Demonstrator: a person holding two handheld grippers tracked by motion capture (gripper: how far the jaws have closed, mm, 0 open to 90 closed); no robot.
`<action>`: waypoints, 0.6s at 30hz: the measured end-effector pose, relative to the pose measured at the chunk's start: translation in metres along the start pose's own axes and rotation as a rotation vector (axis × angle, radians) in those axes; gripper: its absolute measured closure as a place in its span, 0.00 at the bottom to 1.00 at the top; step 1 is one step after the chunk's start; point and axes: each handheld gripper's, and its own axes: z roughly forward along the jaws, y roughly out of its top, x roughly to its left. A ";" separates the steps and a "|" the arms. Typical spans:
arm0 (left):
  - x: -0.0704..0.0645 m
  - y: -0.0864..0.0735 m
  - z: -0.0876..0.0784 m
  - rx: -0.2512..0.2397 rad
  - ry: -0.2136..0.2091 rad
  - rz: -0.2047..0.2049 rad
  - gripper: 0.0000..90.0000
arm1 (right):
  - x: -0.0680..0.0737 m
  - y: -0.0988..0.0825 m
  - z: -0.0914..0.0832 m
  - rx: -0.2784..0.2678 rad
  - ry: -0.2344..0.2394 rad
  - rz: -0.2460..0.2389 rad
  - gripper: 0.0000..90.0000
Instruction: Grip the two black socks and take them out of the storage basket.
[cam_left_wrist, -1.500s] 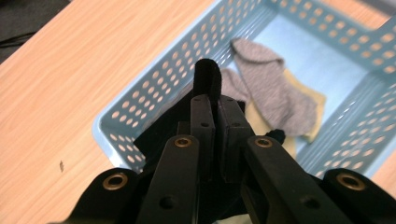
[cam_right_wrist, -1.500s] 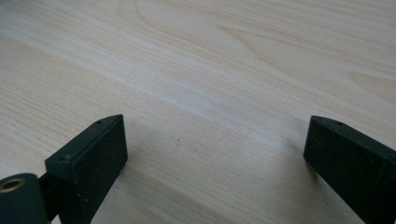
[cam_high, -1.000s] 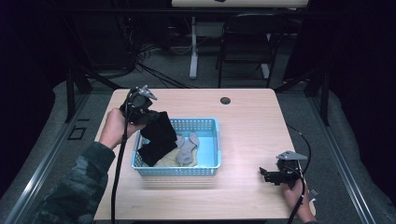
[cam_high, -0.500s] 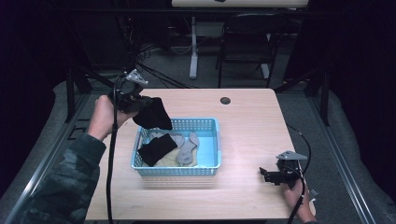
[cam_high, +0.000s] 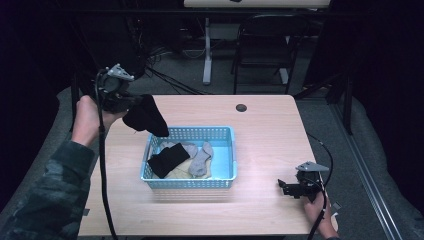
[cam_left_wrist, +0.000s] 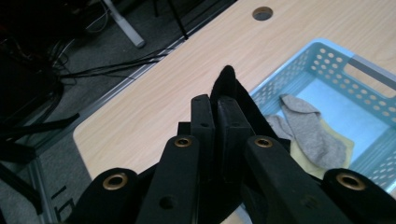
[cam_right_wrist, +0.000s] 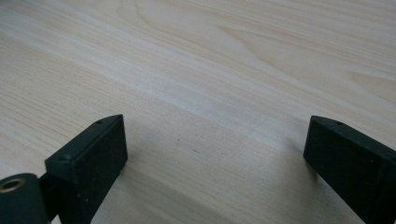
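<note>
Lifted clear of the basket (cam_high: 226, 134), the black sock (cam_high: 146, 116) hangs clamped in the left gripper (cam_high: 126, 105); the right gripper (cam_high: 286, 187) rests agape.

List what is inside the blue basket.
In the basket: a black sock, grey socks and a yellowish piece beneath them. Anything lower is covered.

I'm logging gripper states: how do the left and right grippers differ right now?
The left gripper is shut on a black sock, raised off the table's left edge; the right gripper is open, empty and low over the table. Both are black, two-jawed and hand-held.
</note>
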 end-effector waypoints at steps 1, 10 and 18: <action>0.004 -0.002 -0.002 0.002 0.005 -0.006 0.96 | 0.000 0.000 0.000 0.000 0.001 0.000 0.06; 0.029 -0.023 -0.014 0.008 0.072 -0.068 0.96 | 0.000 0.000 0.000 -0.003 0.002 0.003 0.06; 0.044 -0.050 0.000 0.076 0.120 -0.109 0.96 | 0.001 0.000 0.000 -0.008 0.004 0.008 0.06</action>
